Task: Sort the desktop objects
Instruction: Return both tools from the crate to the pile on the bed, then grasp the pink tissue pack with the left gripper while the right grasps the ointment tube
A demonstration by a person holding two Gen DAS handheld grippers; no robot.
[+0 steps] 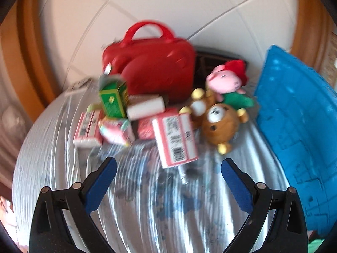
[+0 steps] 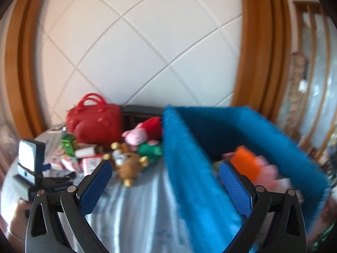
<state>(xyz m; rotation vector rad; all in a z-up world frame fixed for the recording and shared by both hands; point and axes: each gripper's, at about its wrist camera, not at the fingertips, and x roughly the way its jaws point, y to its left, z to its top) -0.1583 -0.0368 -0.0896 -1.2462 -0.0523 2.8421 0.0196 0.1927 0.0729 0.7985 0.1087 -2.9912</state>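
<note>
Blue fabric bin point(image 2: 210, 147) is the biggest item, sitting on the right of the surface point(image 1: 147, 210), which has a shiny light cover. Inside it, right wrist view: an orange-and-pink plush point(image 2: 250, 166), blurred, lying against the far right part of the interior. In the left wrist view the bin shows only as a blue wall at the right edge.

Red handbag point(image 1: 151, 71) stands upright at the back, handles up, closed. A dark open box point(image 1: 210, 61) sits just behind and to the right of it — contents not discernible.

Loose pile in front of the bag, large to small:
- pink pig plush point(image 1: 227, 80) with red and green clothing, leaning against the dark box
- brown bear plush point(image 1: 221, 124) lying face up, a smaller bear point(image 1: 200, 105) touching it on the left
- pink-and-white carton point(image 1: 174, 139), barcode side up, text too blurred to read
- green carton point(image 1: 113, 99) upright, top flap open
- second pink-and-white carton point(image 1: 88, 128) at far left
- white roll point(image 1: 145, 105) lying on its side, and a small silvery tube point(image 1: 183, 175) poking out from under the barcode carton

Left claw point(image 1: 168, 168) — wide open, empty, just short of the barcode carton, which lies between the fingertips' line and the bag.

Right claw point(image 2: 165, 170) — wide open, empty, straddling the bin's near left wall; bear plush just beyond the left fingertip.
</note>
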